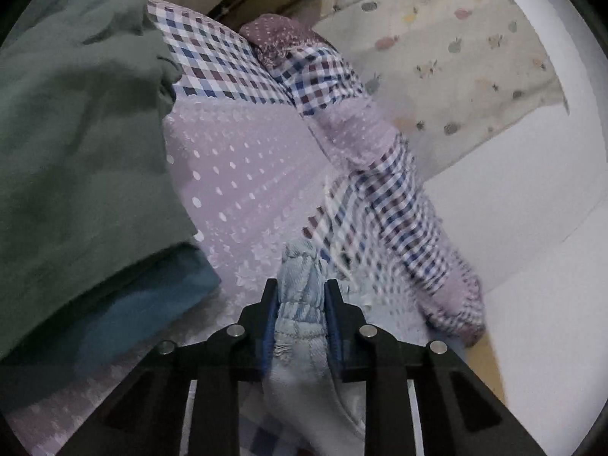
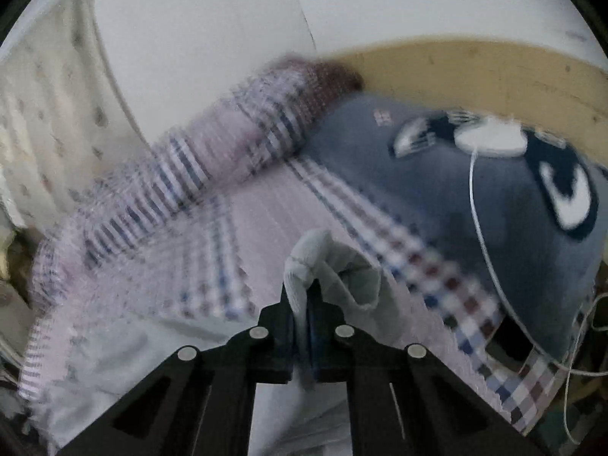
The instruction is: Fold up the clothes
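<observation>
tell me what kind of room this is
Most likely a bedroom, on a bed: a checked and dotted patchwork bedcover, a matching long pillow, and a wooden bed frame along the white wall.

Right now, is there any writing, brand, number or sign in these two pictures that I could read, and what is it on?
"C": one large white letter on a dark patch of the blue-grey garment, right wrist view.
More white marks beside it: too blurred to read.
Small pale tag on the same garment: too small to read.
Left wrist view: no text; the checked bedding carries only pattern.
</observation>
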Motion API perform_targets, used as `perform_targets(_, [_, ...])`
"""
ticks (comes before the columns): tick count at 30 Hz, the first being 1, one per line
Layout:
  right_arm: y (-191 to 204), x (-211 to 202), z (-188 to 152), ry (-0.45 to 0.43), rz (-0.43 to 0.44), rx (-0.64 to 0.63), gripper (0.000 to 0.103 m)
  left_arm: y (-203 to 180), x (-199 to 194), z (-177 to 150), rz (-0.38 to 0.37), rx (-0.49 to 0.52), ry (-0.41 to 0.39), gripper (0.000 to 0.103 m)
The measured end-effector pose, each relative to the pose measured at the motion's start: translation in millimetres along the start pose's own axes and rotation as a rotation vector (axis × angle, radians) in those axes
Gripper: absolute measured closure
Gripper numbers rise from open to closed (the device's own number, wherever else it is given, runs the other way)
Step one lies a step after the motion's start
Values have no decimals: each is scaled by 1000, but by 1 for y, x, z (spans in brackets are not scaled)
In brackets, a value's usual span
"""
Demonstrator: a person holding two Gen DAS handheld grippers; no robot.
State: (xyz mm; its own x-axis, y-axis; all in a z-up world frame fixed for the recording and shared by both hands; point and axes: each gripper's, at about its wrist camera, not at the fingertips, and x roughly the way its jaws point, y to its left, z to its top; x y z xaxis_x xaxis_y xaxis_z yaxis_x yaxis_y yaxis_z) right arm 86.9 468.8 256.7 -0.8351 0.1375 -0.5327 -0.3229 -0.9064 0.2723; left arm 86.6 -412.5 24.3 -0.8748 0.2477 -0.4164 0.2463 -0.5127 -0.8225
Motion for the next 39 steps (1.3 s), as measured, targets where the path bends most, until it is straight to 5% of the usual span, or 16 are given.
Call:
perform_targets(5, [-30,-100,-12,-119,18,60,99,20,-12,-1,-66,-120,-8,85])
perform_targets(8, [-71,-144,-45,-109,-30,146,99,21,-22,-3,-80,-121,-10,85])
perform_targets(10, [-101,-151,-80,-30,-104,188,99,23,-28,-4,-87,-129,-20,85])
perform_targets(16, [-160,-92,-178,401,-207,171,95,37,-28,-6,-39,-160,-16,85])
perform_targets(19, [-170,-80,-185,461,-260,165,80,35,-25,-7,14,-136,-13,85])
perform_targets(22, [-165,-78,-166,447,-340,85,59,31,-24,-7,58,-95,-3,83])
perform_targets(26, [-147,-80,-137,349,-338,22,50,16,-32,-4,151,23,-30,79])
perform_targets(30, [-111,-71,-119,256,-252,-9,46,12,-55,2,139,52,-89,32])
perform_targets(32, [-91,-60,-116,233,-215,-30,45,1,-56,7,83,70,-86,23])
perform_targets(36, [-56,-38,-118,203,-148,-69,45,-43,-23,6,-57,213,53,19])
perform_targets(39, [-38,-24,-123,199,-121,-97,45,-92,29,-7,-78,426,234,18])
